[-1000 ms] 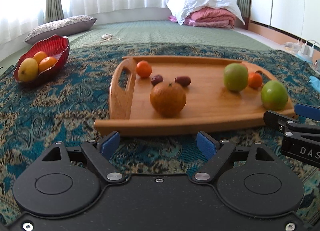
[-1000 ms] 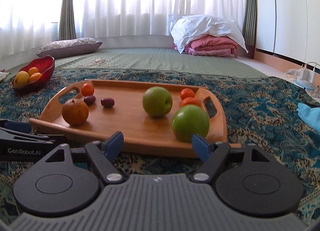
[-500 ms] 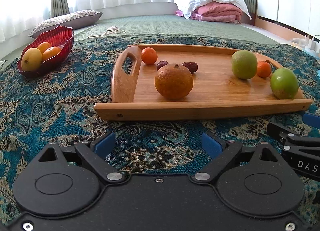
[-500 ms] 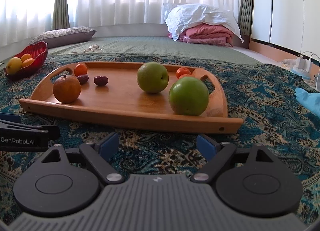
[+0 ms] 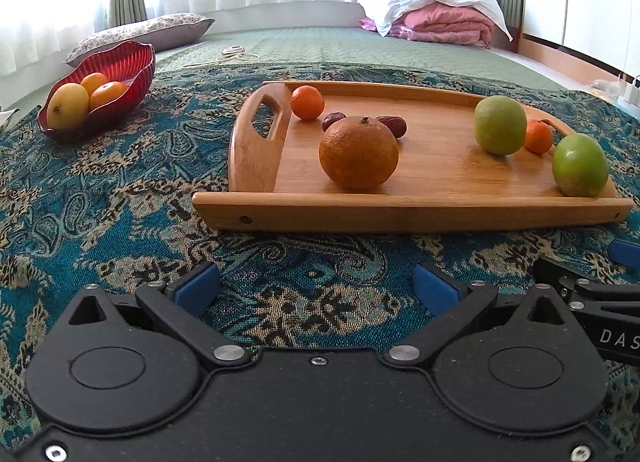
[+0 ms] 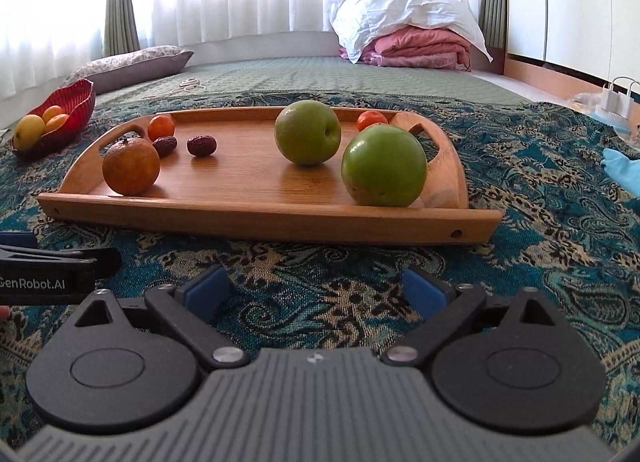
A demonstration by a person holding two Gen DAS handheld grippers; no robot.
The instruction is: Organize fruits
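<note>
1. bowl far left on the cloth, holding a yellow fruit and two oranges; contents same as a second ago, only nearer the top of the left view now.
2. tray sits mid-cloth with seven fruits; none shifted over the last second; left to right in the left view: small orange, two dates, big orange, far apple, second small orange behind it, near apple by the right handle.
3. what changed: both views pulled back and dropped lower; a second ago the tray edge was just ahead of the fingertips, now a strip of cloth lies between them and the tray.
4. left gripper jaws wide, nothing between them, low over the cloth, roughly facing the big orange; same width as before.
5. right gripper also wide and empty, beside the left one, its view centred between far apple and near apple.
6. meaning, as a guess: retreat with empty jaws fits either lining up for a pick or backing off after placing fruit; pictures don't settle which; sorting goal unclear, since oranges sit in both bowl and tray.
</note>
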